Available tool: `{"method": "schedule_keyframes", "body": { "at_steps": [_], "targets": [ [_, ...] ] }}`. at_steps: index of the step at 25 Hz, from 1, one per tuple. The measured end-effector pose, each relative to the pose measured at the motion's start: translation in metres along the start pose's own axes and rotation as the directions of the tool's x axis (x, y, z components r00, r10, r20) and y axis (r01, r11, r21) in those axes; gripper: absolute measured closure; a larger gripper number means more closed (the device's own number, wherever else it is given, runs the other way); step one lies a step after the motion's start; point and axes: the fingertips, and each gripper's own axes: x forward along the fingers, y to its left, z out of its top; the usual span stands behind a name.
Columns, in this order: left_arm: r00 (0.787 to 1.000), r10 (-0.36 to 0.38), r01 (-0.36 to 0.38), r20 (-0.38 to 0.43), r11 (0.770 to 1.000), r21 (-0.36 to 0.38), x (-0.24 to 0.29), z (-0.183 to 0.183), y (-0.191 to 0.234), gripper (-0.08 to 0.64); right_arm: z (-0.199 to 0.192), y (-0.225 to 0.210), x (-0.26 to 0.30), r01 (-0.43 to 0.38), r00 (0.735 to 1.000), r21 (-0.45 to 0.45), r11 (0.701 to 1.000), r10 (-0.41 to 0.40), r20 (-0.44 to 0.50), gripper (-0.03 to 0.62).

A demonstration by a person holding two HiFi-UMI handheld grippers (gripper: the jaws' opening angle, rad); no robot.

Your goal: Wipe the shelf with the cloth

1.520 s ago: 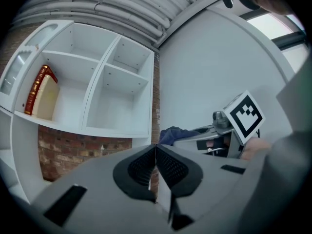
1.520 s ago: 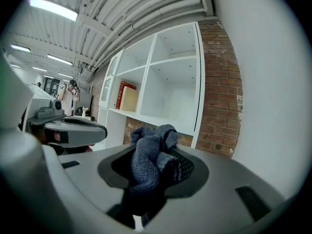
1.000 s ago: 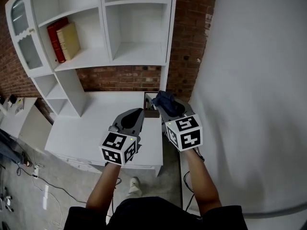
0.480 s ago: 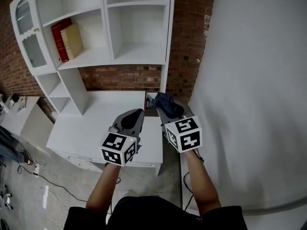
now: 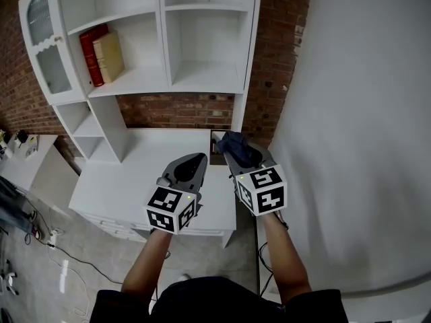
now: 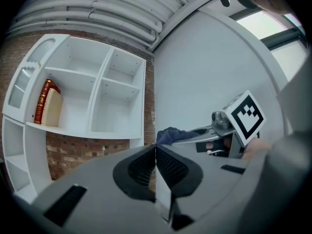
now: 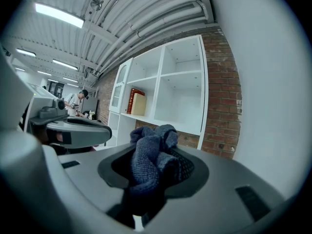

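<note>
Setting: industrial-type indoor workspace, likely a studio or lab mock-up. Evidence: exposed brick wall [image 5: 176,109], bare concrete floor [image 5: 87,281] with loose cables [image 5: 40,242], open ceiling with pipes [image 7: 146,13] and strip lights [image 7: 59,15]. A white shelf unit [image 5: 202,76] with 2 books [image 5: 106,56] stands beside a plain white partition [image 5: 357,113].

The cloth [image 7: 148,155] is showing a coarse, matt blue knit; the shelf [image 5: 202,76] is looking smooth, painted white, against a rough brick wall [image 5: 175,108].
</note>
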Motion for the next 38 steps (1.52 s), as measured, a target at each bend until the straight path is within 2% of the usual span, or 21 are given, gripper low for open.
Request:
{"method": "schedule_keyframes", "body": {
  "at_steps": [6, 17, 38],
  "targets": [
    [1.000, -0.010, 0.010, 0.009, 1.000, -0.019, -0.017, 0.002, 0.018, 0.543, -0.001, 0.022, 0.009, -0.001, 1.000, 0.000, 1.000, 0.001, -0.026, 0.423],
    [0.999, 0.024, -0.023, 0.023, 0.999, -0.028, -0.050, -0.001, 0.041, 0.543, -0.003, 0.055, -0.003, -0.010, 0.999, -0.002, 1.000, 0.010, 0.043, 0.423],
    [1.000, 0.017, -0.016, 0.017, 0.999, -0.048, -0.054, -0.010, 0.053, 0.543, -0.014, 0.062, 0.004, -0.015, 0.999, 0.047, 0.999, 0.013, 0.037, 0.423]
  ]
}}
